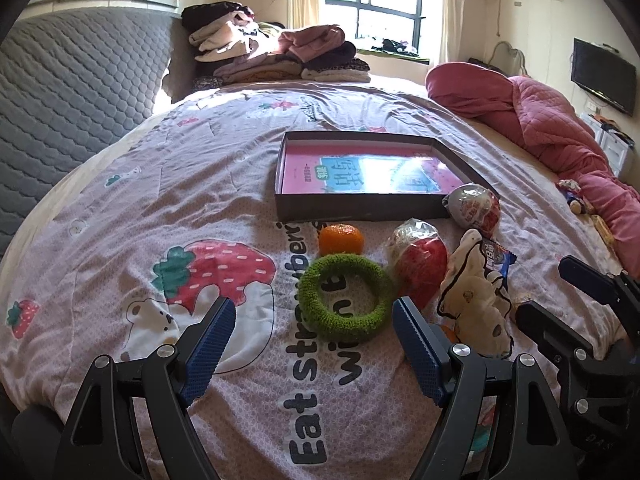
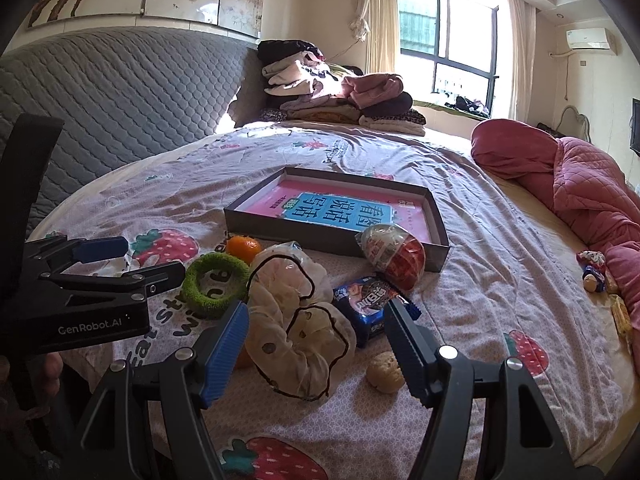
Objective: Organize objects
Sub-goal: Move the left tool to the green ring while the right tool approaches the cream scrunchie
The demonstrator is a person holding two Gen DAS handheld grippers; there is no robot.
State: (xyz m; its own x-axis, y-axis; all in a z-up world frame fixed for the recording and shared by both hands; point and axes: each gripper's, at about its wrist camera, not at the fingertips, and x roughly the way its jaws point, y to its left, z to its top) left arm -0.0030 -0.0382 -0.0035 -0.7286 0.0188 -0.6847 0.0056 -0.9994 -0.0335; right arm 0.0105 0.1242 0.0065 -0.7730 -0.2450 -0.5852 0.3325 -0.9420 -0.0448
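A shallow dark box (image 1: 360,210) (image 2: 240,220) with a pink book in it lies on the bed. In front of it lie an orange (image 1: 341,239) (image 2: 244,249), a green fuzzy ring (image 1: 345,297) (image 2: 214,282), a wrapped red apple (image 1: 422,266), a wrapped egg-shaped toy (image 1: 476,205) (image 2: 394,256), a cream scrunchie (image 1: 474,296) (image 2: 298,320), a blue snack pack (image 2: 366,306) and a small bun (image 2: 386,372). My left gripper (image 1: 314,326) (image 2: 138,258) is open just short of the green ring. My right gripper (image 2: 316,322) (image 1: 544,288) is open around the scrunchie.
Folded clothes (image 1: 276,52) are stacked at the far end of the bed. A pink quilt (image 1: 560,132) is bunched on the right, with small toys and snacks (image 2: 596,276) beside it. A grey padded headboard (image 1: 76,92) stands on the left.
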